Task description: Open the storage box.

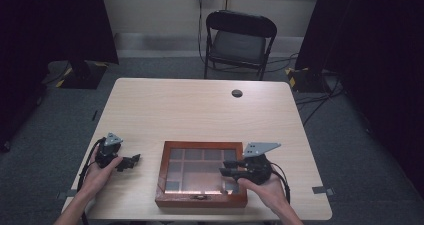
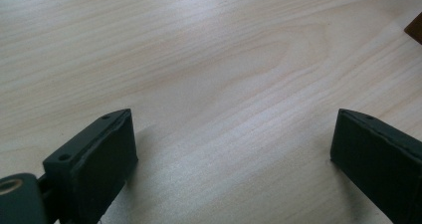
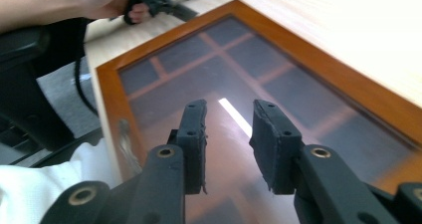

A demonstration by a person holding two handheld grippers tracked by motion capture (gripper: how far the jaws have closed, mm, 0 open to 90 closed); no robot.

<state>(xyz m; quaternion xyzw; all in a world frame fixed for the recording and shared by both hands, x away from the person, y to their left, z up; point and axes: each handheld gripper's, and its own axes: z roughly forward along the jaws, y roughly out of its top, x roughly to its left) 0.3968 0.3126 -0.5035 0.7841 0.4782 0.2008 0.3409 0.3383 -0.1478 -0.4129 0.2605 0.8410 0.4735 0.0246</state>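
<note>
While the left gripper [image 1: 131, 161] rests spread on the table [image 1: 200, 110], the right gripper [image 3: 229, 134], jaws parted and empty, hovers over the glass-lidded wooden box [image 1: 201, 174]; probably lid-opening comes next, needing the front latch.

Bare wood ahead of the left claw, a glass lid under the right one

The left gripper [image 1: 131, 161] rests low on the pale wooden table [image 1: 190, 110], jaws spread wide with bare tabletop between and beyond them; the flat reddish-brown wooden box with a gridded glass lid [image 1: 201, 201] blocks the way farther along its line. The right gripper [image 3: 229, 134] hangs over that lid, jaws parted by a narrow gap, the glass pane just beneath and the raised wooden frame to either side.
</note>
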